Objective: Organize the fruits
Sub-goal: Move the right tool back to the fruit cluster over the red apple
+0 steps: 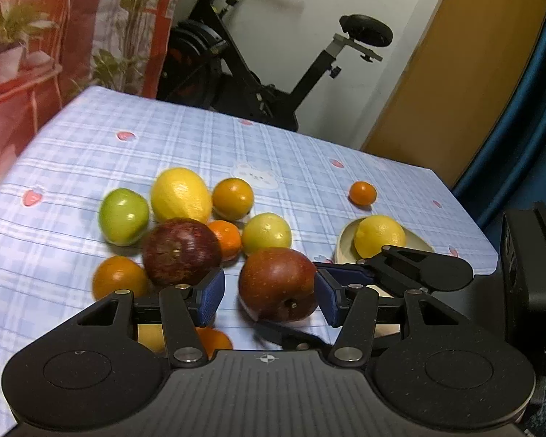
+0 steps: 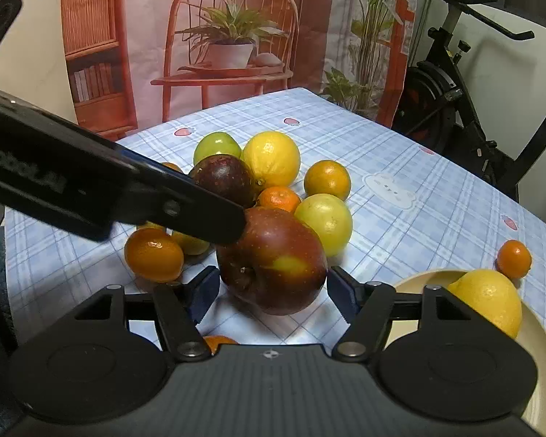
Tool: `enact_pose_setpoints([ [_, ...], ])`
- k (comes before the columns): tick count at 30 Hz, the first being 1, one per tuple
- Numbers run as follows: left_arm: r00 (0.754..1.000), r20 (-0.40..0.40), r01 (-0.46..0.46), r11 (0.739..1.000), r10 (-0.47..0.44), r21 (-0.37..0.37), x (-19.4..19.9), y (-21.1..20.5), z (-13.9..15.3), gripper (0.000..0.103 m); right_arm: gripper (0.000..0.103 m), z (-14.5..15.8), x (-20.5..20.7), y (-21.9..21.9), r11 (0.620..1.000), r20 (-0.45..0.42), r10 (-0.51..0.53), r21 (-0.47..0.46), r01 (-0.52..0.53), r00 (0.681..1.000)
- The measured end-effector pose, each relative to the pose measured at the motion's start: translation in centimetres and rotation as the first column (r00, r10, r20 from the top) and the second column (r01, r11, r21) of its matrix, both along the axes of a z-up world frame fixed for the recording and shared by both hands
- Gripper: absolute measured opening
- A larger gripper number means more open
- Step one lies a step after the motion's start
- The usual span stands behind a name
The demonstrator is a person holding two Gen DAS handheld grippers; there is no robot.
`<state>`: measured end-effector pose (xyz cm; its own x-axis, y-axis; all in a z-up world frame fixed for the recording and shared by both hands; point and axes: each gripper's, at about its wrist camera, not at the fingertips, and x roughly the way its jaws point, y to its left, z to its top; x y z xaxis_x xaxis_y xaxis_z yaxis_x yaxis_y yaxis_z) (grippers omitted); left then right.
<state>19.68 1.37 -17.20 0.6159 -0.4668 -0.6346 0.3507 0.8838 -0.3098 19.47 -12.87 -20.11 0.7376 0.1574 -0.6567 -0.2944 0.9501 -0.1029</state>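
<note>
The red apple (image 2: 273,260) lies on the checked tablecloth (image 2: 400,153), stem end facing the camera, dark red with a yellow-green patch on its near side. It sits between the blue pads (image 2: 204,293) of the right gripper (image 2: 273,291), whose fingers stand apart; neither pad seems to press on it, though the view there is tight. The left gripper (image 1: 269,295) also has its fingers apart around the same apple (image 1: 277,284), the right pad just beside it. In the right wrist view the left gripper's black finger crosses from 9 o'clock and ends against the apple's upper left. At 11 o'clock a darker apple (image 2: 224,180) crowds close; at 12 a small orange (image 2: 278,198); at 1 a pale green fruit (image 2: 325,224). At 4 o'clock a cream bowl (image 2: 542,375) holds a lemon (image 2: 487,304).
</note>
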Motion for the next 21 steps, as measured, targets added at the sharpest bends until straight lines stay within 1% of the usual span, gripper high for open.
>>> enact_pose_setpoints([
  [4, 0.999, -0.032, 0.005, 1.000, -0.006, -0.022, 1.0, -0.4, -0.8, 0.057, 0.070, -0.3, 0.5, -0.2, 1.000, -0.009, -0.001, 0.015, 0.001, 1.000],
  [9, 0.998, -0.060, 0.033, 0.999, -0.034, -0.026, 1.5, -1.1, -1.4, 0.057, 0.069, -0.4, 0.5, -0.6, 0.999, -0.013, -0.004, 0.041, 0.004, 1.000],
  [13, 0.997, -0.068, 0.041, 0.999, -0.043, -0.036, 1.6, -1.1, -1.7, 0.057, 0.069, -0.2, 0.1, -0.8, 0.998, -0.023, -0.006, 0.067, 0.008, 1.000],
  [19, 0.995, -0.083, 0.055, 0.998, -0.057, -0.026, 0.7, -1.1, -1.4, 0.057, 0.069, 0.0, -0.6, -0.7, 0.995, -0.048, -0.010, 0.096, 0.014, 0.999],
  [21, 0.994, -0.089, 0.062, 0.998, -0.065, -0.034, 0.1, -0.9, -1.3, 0.057, 0.069, 0.1, -1.1, -0.8, 0.994, -0.063, -0.005, 0.112, 0.012, 0.998],
])
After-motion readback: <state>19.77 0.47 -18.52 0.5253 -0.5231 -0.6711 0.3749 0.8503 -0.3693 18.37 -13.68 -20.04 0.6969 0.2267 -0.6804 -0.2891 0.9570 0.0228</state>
